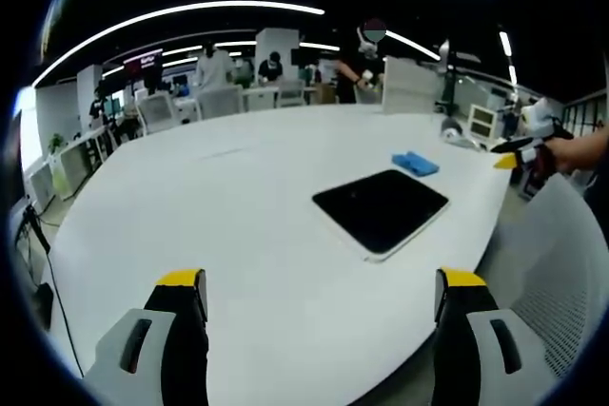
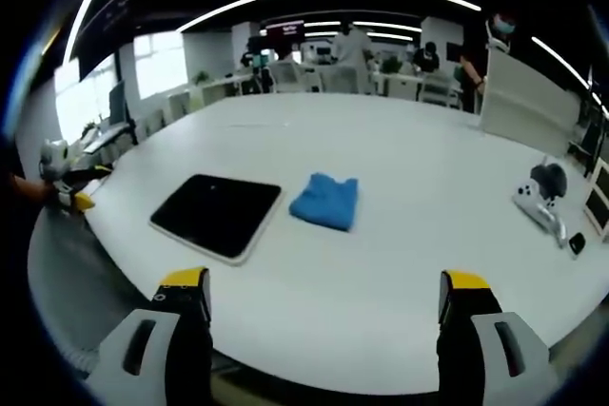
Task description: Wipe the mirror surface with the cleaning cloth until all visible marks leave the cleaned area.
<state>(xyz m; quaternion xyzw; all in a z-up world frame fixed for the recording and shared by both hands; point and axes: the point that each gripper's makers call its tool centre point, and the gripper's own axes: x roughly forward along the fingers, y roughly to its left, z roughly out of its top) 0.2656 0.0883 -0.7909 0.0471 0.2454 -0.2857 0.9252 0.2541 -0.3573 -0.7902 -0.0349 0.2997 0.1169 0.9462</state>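
Observation:
A flat mirror with a dark face and thin white frame lies on the white table, near its edge. Just beyond it sits the folded blue cleaning cloth. My left gripper hangs open over the near part of the table, short of the mirror and holding nothing. In the right gripper view the mirror is left of centre and the cloth lies beside it on the right. My right gripper is open and empty, back from both. Each gripper shows small at the other view's side.
A white and grey device and a small black item lie on the table right of the cloth. A white upright panel stands at the far edge. A mesh chair back is beside the table. People and desks fill the background.

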